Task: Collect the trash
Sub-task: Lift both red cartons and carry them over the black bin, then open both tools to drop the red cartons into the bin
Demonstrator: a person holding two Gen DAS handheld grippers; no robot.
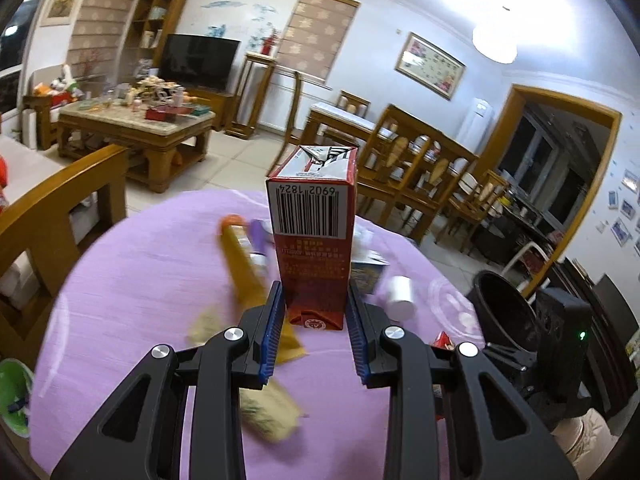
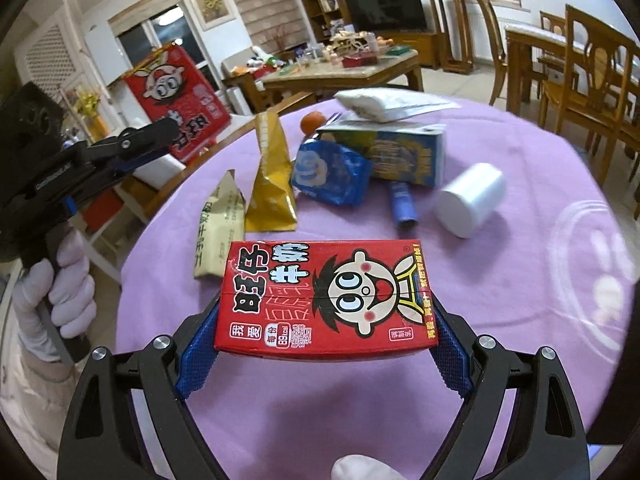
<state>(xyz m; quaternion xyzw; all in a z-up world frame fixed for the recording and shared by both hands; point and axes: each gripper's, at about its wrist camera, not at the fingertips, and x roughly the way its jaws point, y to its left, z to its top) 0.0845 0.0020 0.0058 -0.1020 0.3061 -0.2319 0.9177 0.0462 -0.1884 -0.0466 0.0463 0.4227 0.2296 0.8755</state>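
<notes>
A red rectangular milk carton (image 1: 312, 240) is clamped narrow-side between the blue pads of the left gripper (image 1: 314, 312), lifted above the round purple-clothed table (image 1: 140, 300). A second red cartoon-face milk carton (image 2: 324, 300) is clamped lengthwise in the right gripper (image 2: 320, 344), jaws wide, over the same table with the remaining wrappers beyond.

Two red milk cartons (image 1: 312, 236) (image 2: 324, 300), each claw-held.

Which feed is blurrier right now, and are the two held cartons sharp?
Left wrist view is blurrier: barcode carton sharp, gold pouch motion-smeared, ceiling lamp blown out. Right wrist view: cartoon-face carton crisp, white cylinder slightly soft.
</notes>
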